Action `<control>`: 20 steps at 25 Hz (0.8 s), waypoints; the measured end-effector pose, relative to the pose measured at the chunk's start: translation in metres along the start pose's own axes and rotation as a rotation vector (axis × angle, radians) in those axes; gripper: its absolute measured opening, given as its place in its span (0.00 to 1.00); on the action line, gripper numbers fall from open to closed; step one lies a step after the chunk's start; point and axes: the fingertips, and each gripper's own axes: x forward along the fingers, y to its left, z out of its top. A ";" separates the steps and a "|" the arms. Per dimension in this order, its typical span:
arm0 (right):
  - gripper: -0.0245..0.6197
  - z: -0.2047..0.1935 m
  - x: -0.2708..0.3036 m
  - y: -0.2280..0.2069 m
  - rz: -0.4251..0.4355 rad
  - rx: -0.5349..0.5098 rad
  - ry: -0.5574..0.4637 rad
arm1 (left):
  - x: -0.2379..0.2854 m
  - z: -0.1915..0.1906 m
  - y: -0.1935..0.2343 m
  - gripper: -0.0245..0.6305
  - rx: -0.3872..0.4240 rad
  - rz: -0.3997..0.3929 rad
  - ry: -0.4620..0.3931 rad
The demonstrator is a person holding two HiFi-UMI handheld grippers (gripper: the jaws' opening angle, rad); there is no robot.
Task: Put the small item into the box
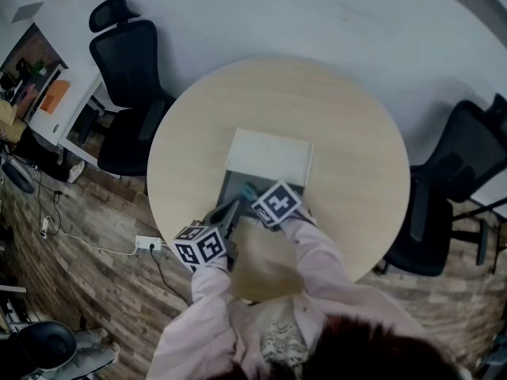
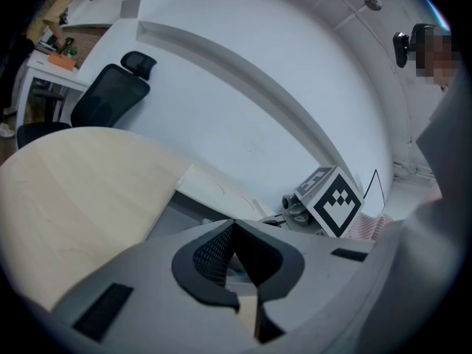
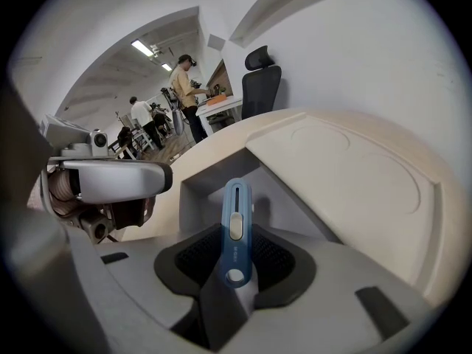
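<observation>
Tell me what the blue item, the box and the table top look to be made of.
The blue item looks like moulded plastic: smooth, slight sheen, pale slider button, round hole. The box has a pale lid and grey inside, matte; rings pressed into the lid suggest card or moulded plastic, unclear which. The table top shows light wood grain, matte: veneer or laminate, cannot tell.

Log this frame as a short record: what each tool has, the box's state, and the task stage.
box: grey rectangular box, open, white lid laid back behind it
right tool: shut on a blue plastic sliding cutter, aimed into the box
left tool: jaws together beside the box's near edge; grip unclear
surface: round pale wooden table
stage: cutter held, not yet released
</observation>
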 end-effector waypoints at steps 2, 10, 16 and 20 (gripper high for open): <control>0.24 -0.001 0.002 0.000 -0.001 0.006 0.005 | 0.000 -0.001 0.001 0.05 -0.001 0.001 0.001; 0.24 -0.007 0.006 -0.002 -0.016 0.015 0.030 | 0.001 -0.005 0.002 0.05 -0.007 0.002 0.013; 0.24 -0.013 0.007 -0.013 -0.084 0.016 0.063 | 0.000 -0.008 0.004 0.05 -0.013 0.003 0.018; 0.24 -0.018 0.007 -0.016 -0.103 0.022 0.087 | 0.000 -0.008 0.004 0.05 -0.018 0.005 0.017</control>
